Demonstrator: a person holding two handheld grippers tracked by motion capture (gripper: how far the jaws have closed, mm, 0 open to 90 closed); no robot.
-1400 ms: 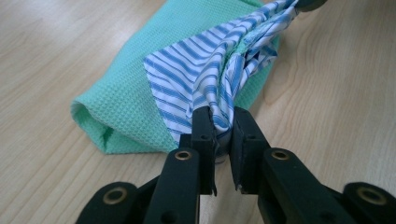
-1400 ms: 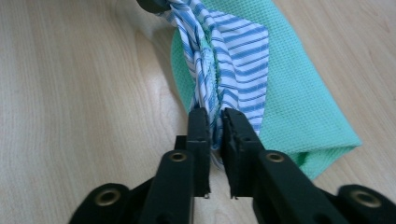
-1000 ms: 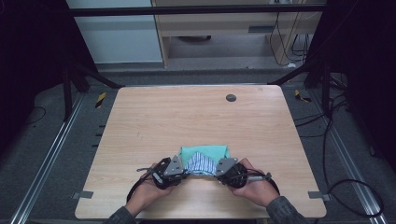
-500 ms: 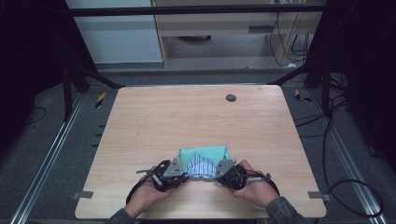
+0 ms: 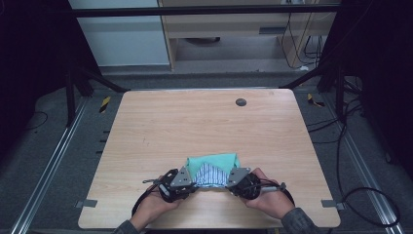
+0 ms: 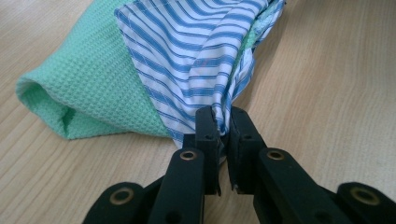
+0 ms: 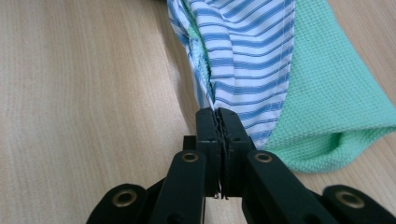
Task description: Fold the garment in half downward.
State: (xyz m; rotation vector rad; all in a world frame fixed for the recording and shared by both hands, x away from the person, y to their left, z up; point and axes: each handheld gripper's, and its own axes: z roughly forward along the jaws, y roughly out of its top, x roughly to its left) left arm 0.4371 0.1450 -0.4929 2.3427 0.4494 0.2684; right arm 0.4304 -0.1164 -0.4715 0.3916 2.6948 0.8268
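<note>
A green waffle-weave cloth [image 5: 212, 161] lies near the table's front edge with a blue-and-white striped cloth [image 5: 209, 174] on top of it. My left gripper [image 5: 193, 181] pinches the striped cloth [image 6: 196, 60] at its left end, jaws shut on the fabric [image 6: 223, 122]. At the right end my right gripper [image 5: 229, 181] is likewise shut on the striped cloth [image 7: 247, 56], the fabric squeezed flat between the jaws [image 7: 218, 122]. The green cloth [image 6: 88, 88] [image 7: 327, 102] bulges out beside each grip. A hand holds each gripper from the front edge.
The wooden table [image 5: 204, 122] stretches back bare beyond the cloths, with a small dark round hole [image 5: 240, 102] near its far edge. Metal frame rails run along both sides, and cables lie on the floor at the right.
</note>
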